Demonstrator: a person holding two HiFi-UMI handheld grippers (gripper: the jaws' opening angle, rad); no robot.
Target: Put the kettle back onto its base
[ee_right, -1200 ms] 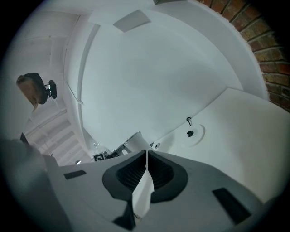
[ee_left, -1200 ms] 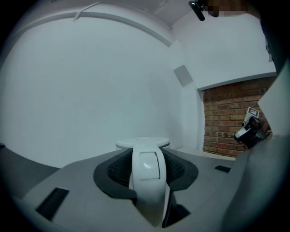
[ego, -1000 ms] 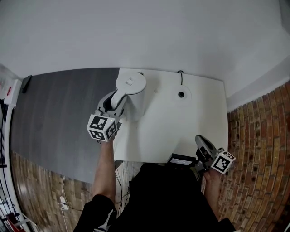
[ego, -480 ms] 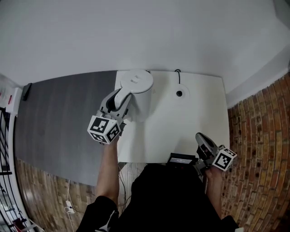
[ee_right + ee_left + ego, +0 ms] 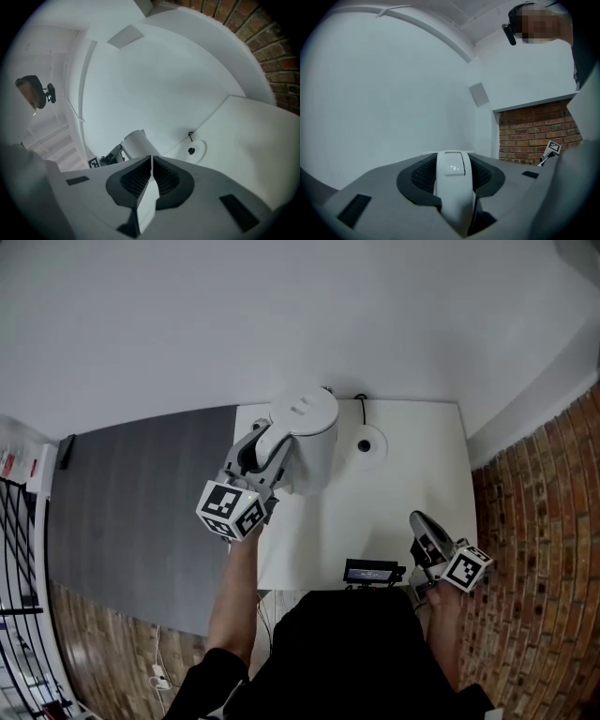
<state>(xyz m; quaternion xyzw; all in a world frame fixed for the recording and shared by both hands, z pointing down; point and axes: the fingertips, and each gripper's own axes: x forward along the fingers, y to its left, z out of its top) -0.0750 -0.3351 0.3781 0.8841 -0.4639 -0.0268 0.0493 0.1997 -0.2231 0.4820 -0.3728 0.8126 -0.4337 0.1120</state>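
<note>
Left gripper (image 5: 261, 452) clamped on the handle (image 5: 453, 187) of the white kettle (image 5: 307, 418), held up just beside its base (image 5: 376, 452); right gripper (image 5: 422, 526) pressed together, empty; risk: an off-centre set-down would tip it.

No word, number or brand can be read anywhere. The marker cubes on the left gripper (image 5: 265, 444) and the right gripper (image 5: 421, 523) bear only black-and-white square patterns, no letters. The small black device (image 5: 373, 572) at the counter (image 5: 394, 493) edge shows a faint display, too small to read.

one kettle (image 5: 309, 427), one base (image 5: 376, 452), one table (image 5: 375, 517), one small black device (image 5: 372, 572).
</note>
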